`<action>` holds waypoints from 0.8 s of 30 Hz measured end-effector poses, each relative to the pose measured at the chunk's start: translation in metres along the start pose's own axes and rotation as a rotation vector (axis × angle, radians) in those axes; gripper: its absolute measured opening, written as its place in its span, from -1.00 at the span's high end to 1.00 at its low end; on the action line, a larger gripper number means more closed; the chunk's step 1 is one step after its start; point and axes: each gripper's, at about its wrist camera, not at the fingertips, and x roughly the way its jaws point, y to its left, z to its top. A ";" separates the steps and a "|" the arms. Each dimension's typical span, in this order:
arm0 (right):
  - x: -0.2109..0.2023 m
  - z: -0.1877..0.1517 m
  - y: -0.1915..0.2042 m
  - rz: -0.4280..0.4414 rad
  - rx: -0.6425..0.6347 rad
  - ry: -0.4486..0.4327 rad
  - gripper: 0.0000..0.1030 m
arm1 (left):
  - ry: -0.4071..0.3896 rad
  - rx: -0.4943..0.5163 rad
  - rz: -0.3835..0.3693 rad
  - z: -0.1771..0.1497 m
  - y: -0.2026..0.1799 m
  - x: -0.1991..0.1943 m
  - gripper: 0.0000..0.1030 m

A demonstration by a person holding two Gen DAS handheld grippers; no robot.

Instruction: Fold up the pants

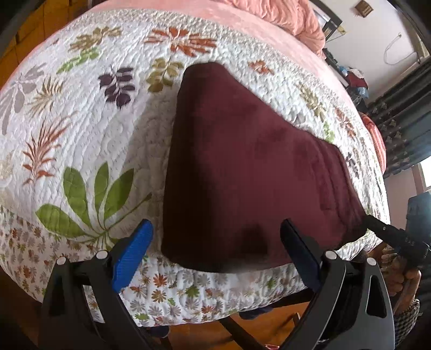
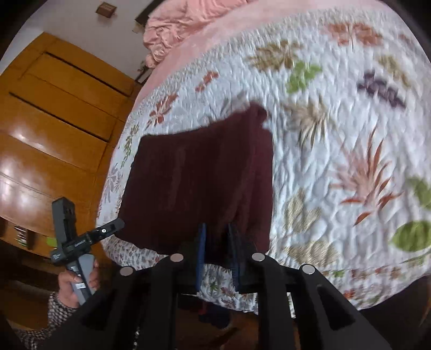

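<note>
Dark maroon pants (image 1: 242, 172) lie folded flat on a white floral quilt (image 1: 89, 129), near the bed's front edge. My left gripper (image 1: 215, 242) is open, its blue pads spread wide either side of the pants' near edge, just above it. In the right wrist view the pants (image 2: 199, 183) lie on the quilt (image 2: 336, 134). My right gripper (image 2: 217, 242) has its jaws close together at the pants' near edge; whether cloth is pinched between them is unclear. The right gripper also shows in the left wrist view (image 1: 377, 228), and the left gripper in the right wrist view (image 2: 113, 226).
A pink blanket (image 1: 282, 18) is bunched at the head of the bed. A wooden wardrobe (image 2: 54, 121) stands beside the bed. Dark curtains (image 1: 404, 118) and a cluttered shelf (image 1: 353, 78) are on the far side. Wooden floor (image 1: 202, 333) lies below the bed edge.
</note>
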 end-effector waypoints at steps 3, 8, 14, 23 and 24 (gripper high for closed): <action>-0.015 0.007 0.013 0.003 -0.027 -0.040 0.66 | -0.023 0.029 -0.013 0.006 -0.011 -0.008 -0.84; -0.007 0.010 0.032 0.026 -0.073 -0.026 0.66 | -0.032 0.089 -0.046 0.012 -0.031 -0.008 -0.84; 0.033 -0.004 0.013 -0.058 -0.033 0.070 0.76 | -0.006 0.147 0.081 0.008 -0.031 0.023 -0.86; 0.011 0.001 0.016 -0.005 -0.040 0.018 0.64 | 0.019 0.091 0.037 0.010 -0.013 0.018 -0.86; 0.007 0.003 0.017 -0.003 -0.043 0.010 0.60 | 0.022 0.070 0.013 0.011 -0.009 0.014 -0.86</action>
